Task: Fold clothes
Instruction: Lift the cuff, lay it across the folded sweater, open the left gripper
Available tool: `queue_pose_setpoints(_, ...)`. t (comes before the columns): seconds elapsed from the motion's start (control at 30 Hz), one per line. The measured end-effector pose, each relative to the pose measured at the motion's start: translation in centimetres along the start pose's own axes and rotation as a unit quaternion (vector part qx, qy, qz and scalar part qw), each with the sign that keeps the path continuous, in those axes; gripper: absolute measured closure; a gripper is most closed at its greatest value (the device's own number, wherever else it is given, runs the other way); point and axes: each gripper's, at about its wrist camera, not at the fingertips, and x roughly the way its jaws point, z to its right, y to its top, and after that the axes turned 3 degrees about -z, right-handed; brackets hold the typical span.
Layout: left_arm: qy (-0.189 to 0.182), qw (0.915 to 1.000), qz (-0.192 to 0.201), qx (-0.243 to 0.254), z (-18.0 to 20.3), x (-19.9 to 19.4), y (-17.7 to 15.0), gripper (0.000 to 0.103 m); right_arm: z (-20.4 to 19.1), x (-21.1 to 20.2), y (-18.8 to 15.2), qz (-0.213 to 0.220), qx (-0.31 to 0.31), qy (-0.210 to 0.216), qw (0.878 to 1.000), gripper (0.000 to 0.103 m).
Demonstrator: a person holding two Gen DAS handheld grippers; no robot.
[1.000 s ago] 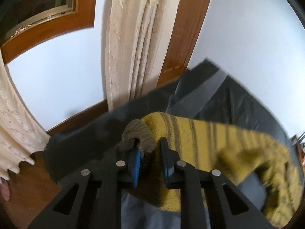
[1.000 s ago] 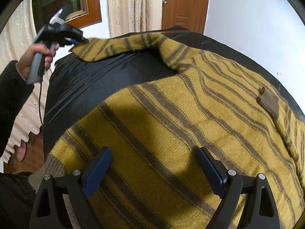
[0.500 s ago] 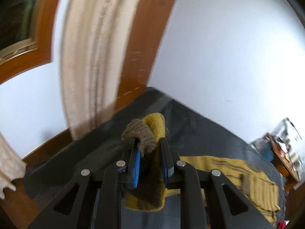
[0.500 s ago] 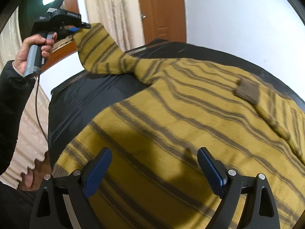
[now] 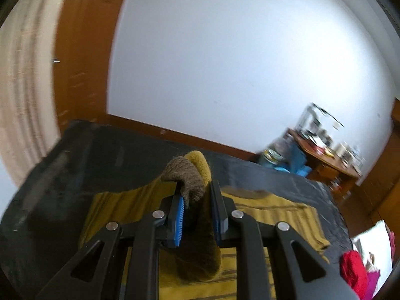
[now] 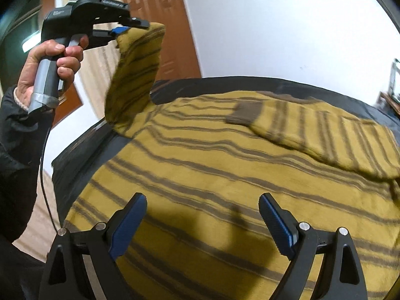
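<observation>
Jaws: left gripper (image 5: 194, 201) clamped on sleeve cuff (image 5: 185, 175), lifted over black table (image 6: 82, 147); right gripper (image 6: 202, 222) wide open, empty, above sweater (image 6: 225, 170) lying flat there. Sweater's near hem cut off. Hand (image 6: 50, 60) holds left tool. Background clutter blurred.

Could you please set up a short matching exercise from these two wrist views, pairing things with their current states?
Things:
1. left hand-held gripper
2. right hand-held gripper
3. near sleeve
4. far sleeve

States:
A. folded flat across the sweater's body
B. lifted off the dark table
C. open, holding nothing
D. shut on a brown cuff

Pairs: 1-D, 2-C, 3-B, 4-A
</observation>
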Motion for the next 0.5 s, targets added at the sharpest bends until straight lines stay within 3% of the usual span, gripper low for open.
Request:
queue_pose_setpoints(0.27,-0.06,0.994,-0.078,0.048,10.2,7.2,-2.8,0.082,3.9,-1.8,-0.9,0.018,0.056,-0.046,0.997,0.01)
queue_pose_setpoints(0.5,-0.057,0.981,-0.158,0.096,14.8,13.1,-6.8,0.079,6.4,-2.7,-1.7,0.019,0.092,-0.072,0.993,0.01)
